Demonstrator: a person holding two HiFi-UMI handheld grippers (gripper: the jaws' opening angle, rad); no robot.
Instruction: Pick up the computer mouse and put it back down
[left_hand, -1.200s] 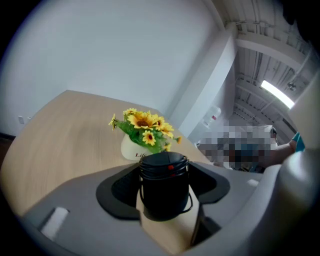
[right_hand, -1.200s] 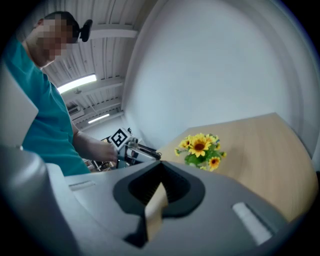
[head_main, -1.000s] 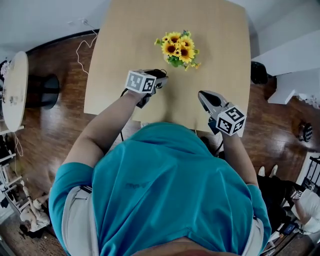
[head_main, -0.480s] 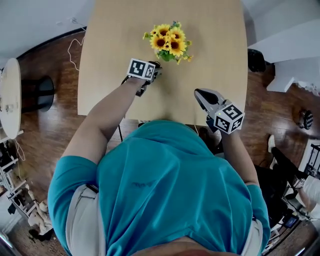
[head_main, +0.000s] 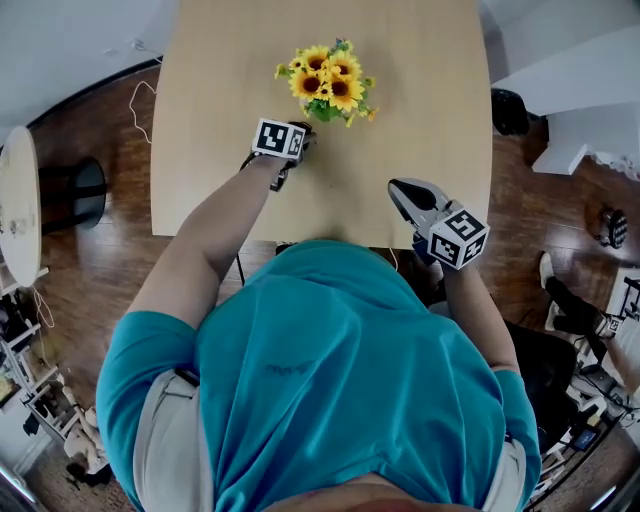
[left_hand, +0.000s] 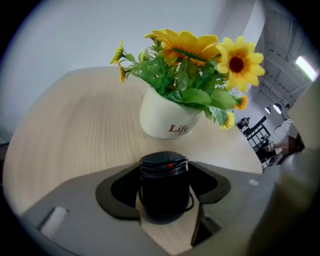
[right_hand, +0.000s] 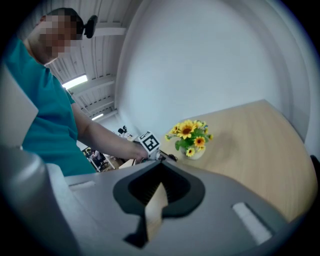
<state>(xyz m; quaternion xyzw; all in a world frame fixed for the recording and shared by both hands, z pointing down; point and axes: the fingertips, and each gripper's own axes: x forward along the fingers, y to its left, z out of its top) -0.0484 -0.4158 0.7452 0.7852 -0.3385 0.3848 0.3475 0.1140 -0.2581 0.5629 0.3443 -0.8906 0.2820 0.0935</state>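
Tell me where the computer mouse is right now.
In the left gripper view, the computer mouse is clamped in the left gripper at lower centre, just short of the white flower pot on the wooden table.

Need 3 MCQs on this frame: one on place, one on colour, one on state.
1. Where is the sunflower pot?
A. on the floor
B. on the wooden table, just ahead of the left hand-held gripper
C. between the right jaws

2. Pot colour?
A. white
B. red
C. black

3. Left hand-held gripper?
A. open, empty
B. shut on the black computer mouse
C. shut on a stem

Key: B, the pot stands on the tabletop beyond the jaws; A, white with red lettering; B, the mouse sits clamped between the jaws.
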